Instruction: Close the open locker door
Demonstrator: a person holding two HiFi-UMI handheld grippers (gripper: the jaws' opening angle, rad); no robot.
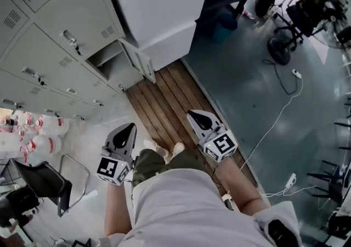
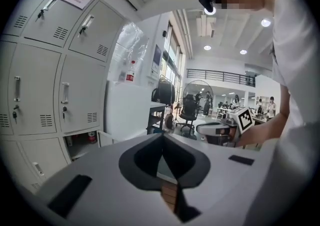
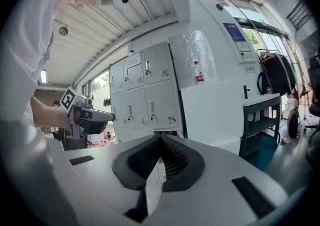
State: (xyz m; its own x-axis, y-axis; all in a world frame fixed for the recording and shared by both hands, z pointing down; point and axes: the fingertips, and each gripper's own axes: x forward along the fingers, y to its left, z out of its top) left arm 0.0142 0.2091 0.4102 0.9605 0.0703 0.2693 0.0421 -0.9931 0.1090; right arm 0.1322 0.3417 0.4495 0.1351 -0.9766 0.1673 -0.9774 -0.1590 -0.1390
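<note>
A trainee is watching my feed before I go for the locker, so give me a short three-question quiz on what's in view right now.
1. True or false: the locker door is already shut.
2. Of the left tool and the right tool, which touches that door? A) left B) right C) neither
3. Fill in: both tools' jaws are ___, with nothing between them.

Key: 1 false, it stands ajar beside its open compartment. 2 C, both tools are well short of it. 3 shut.
</note>
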